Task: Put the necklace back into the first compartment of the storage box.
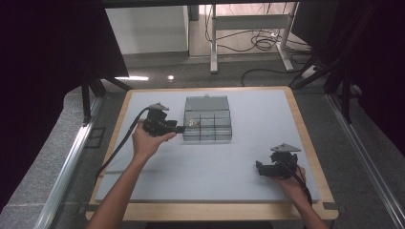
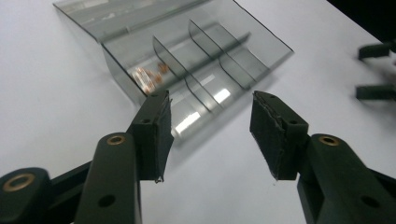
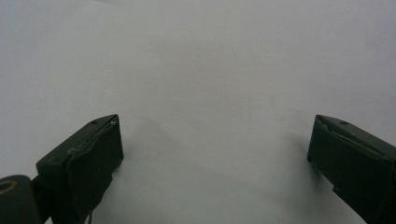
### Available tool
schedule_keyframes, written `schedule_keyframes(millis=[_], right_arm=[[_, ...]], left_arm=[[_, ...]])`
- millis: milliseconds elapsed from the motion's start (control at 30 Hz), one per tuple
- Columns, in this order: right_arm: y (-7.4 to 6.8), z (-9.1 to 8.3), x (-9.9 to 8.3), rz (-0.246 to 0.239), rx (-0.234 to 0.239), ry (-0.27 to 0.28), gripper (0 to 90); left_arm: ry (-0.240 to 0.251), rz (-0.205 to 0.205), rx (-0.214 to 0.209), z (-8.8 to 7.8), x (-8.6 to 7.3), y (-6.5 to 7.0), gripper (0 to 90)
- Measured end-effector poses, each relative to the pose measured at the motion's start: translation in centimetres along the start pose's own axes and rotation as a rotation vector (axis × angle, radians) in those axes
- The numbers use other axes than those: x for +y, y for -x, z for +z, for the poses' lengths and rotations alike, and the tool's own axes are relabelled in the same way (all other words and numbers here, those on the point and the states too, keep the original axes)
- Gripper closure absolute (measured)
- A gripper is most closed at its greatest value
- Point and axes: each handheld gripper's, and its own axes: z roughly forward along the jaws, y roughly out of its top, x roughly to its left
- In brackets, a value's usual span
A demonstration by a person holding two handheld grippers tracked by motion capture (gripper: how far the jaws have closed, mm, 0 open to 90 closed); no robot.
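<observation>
Standing apart with nothing between their pads, the left tongs (image 2: 208,135) pointed at the near left corner of a clear compartment box (image 1: 207,125), just beside its wall without touching it. No earlier state is entered here.

Item, left tongs (image 1: 177,129): held in the person's left hand (image 1: 149,141), cable trailing back toward the desk edge; pads (image 2: 162,133) worn at the edges.

Item, clear compartment box (image 2: 196,70): smoky transparent plastic, lid open and lying back toward the far side, dividers forming several cells. It sat on the desk (image 1: 248,157) a little left of centre, toward the far half.

Item, small copper-coloured pieces (image 2: 148,77): lying in the cell at the box's left end; their exact kind was too small to tell.

Item, right tongs (image 1: 260,168): jaws wide apart and empty, resting low over bare desk at the near right, well apart from the box, in the person's right hand (image 1: 292,183).

Step judged in hand: a release at the box, the pieces apparently lodged in their cell. Next move judged: either drawing the left tongs clear, or, if more pieces were to follow, fetching one and lowering it over a cell without nudging the light box.
</observation>
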Motion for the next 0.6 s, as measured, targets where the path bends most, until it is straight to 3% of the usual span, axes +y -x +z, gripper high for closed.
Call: schedule_keyframes(millis=[67,333,600], right_arm=[[0.0,0.0,0.0,0.0,0.0,0.0,3.0],[0.0,0.0,0.0,0.001,0.0,-0.002,3.0],[0.0,0.0,0.0,0.002,0.0,-0.002,3.0]], left_arm=[[-0.003,0.005,-0.005,-0.7,-1.3,0.4,47.2],[0.072,-0.018,-0.013,-3.2,-6.3,0.9,46.1],[0.058,-0.02,0.0,-4.0,-9.8,1.2,45.0]])
